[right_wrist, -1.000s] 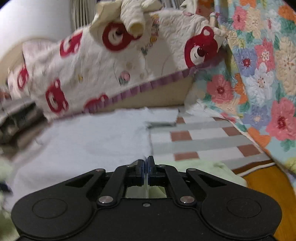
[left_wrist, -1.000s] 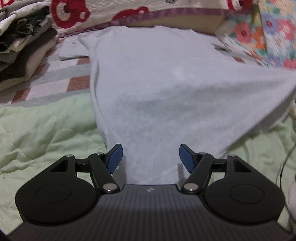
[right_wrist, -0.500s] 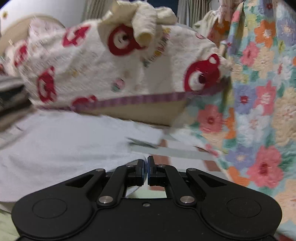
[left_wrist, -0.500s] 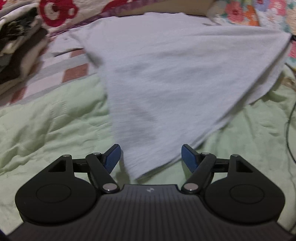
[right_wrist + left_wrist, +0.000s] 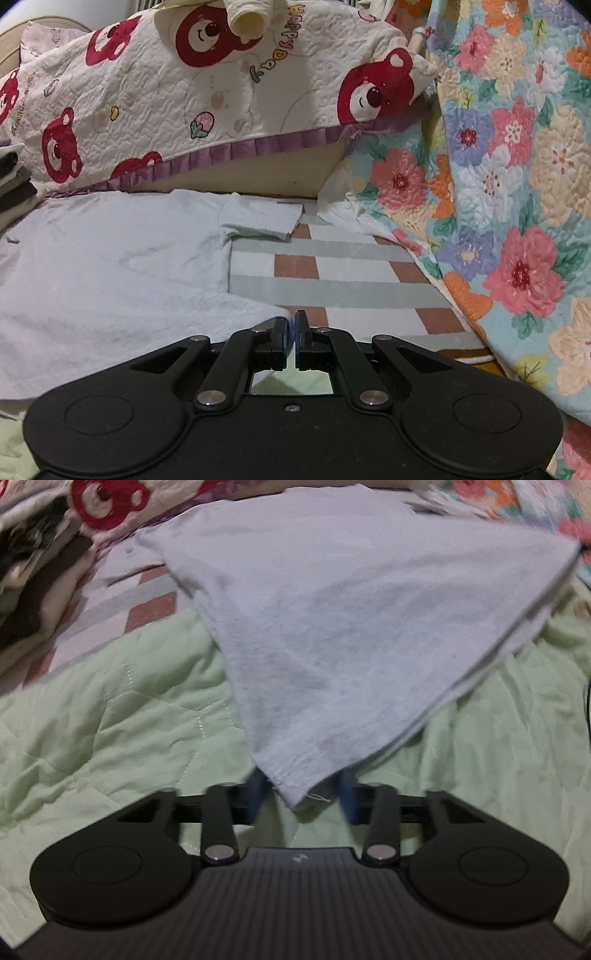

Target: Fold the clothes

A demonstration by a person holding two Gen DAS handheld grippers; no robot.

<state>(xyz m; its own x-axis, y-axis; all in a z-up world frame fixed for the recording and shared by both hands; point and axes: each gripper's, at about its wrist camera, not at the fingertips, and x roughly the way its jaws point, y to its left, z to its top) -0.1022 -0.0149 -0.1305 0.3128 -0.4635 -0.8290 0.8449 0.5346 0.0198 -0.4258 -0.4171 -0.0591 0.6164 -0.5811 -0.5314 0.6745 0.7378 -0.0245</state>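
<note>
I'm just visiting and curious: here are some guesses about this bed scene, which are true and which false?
1. The garment being folded is a pale T-shirt. True.
2. The left gripper has clamped the shirt's corner. False: its jaws stand apart, the corner hanging between them.
3. The right gripper is wide open. False: it is shut on the shirt's edge.
4. A quilt printed with red bears lies behind the shirt. True.
5. The shirt's sleeve lies flat. True.

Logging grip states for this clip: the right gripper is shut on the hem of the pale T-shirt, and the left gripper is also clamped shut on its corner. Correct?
Not quite. The left gripper is open: in the left wrist view its blue pads stand apart, with the T-shirt corner hanging loose between them. The right gripper is shut on the hem.
</note>
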